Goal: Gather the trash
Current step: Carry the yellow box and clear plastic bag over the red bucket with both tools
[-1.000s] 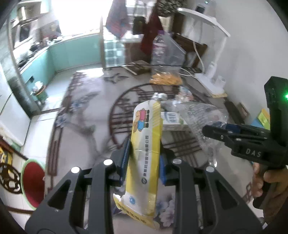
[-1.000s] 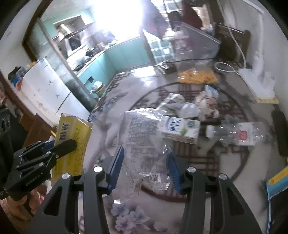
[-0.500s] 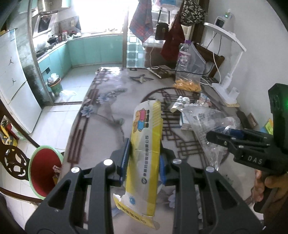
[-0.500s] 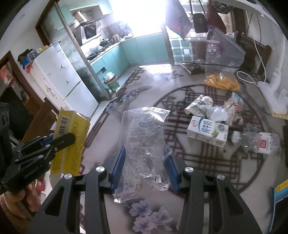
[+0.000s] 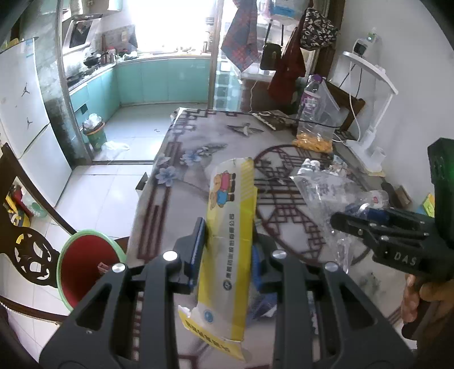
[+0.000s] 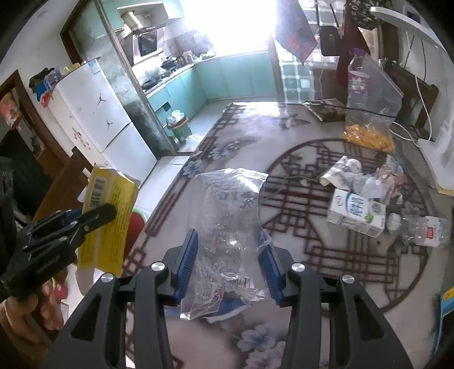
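Strong daylight enters from the kitchen window [image 5: 170,25] at 12 o'clock in both views; it is blown out to pure white, worse in the right wrist view [image 6: 235,25], where flare washes over the cabinets below. Glare sheets across the far end of the table [image 6: 255,113] near 12 o'clock. Rest of room evenly bright, shadows soft and faint. Heavy fisheye bending: fridge [image 5: 25,113] and door frames curve at 9 o'clock, white wall [image 5: 411,56] bows at 2 o'clock. Black vignette fills all corners. Centre sharp; print on the yellow carton [image 5: 229,241] readable. Edges slightly soft. Clear plastic bag [image 6: 227,221] shows small specular glints.
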A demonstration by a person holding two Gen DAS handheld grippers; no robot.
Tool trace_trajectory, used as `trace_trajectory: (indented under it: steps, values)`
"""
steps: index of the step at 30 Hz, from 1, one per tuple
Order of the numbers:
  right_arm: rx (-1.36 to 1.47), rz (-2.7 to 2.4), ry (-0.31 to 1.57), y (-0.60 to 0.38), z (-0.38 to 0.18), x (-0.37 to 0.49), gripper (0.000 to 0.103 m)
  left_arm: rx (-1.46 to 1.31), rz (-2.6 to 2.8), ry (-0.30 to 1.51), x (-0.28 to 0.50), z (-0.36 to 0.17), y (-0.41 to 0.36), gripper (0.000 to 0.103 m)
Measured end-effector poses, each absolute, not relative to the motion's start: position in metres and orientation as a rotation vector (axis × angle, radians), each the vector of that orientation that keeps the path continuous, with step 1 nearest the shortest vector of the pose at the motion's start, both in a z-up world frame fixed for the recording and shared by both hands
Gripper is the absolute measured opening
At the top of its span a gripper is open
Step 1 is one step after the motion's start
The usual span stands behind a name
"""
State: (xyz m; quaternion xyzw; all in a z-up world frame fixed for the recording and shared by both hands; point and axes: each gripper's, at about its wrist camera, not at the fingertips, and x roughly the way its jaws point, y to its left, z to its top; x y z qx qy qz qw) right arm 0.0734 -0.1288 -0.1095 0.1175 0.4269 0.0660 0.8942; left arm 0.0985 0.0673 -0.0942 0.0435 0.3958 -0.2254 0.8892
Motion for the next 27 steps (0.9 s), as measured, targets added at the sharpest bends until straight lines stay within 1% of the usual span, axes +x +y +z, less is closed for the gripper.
trace_trajectory:
  steps: [27]
  values:
    - [0.169,0.214,0.933,0.003,-0.120,0.124,0.043,0.032,-0.370,0.825,0.145,-0.102,0.196,0.028]
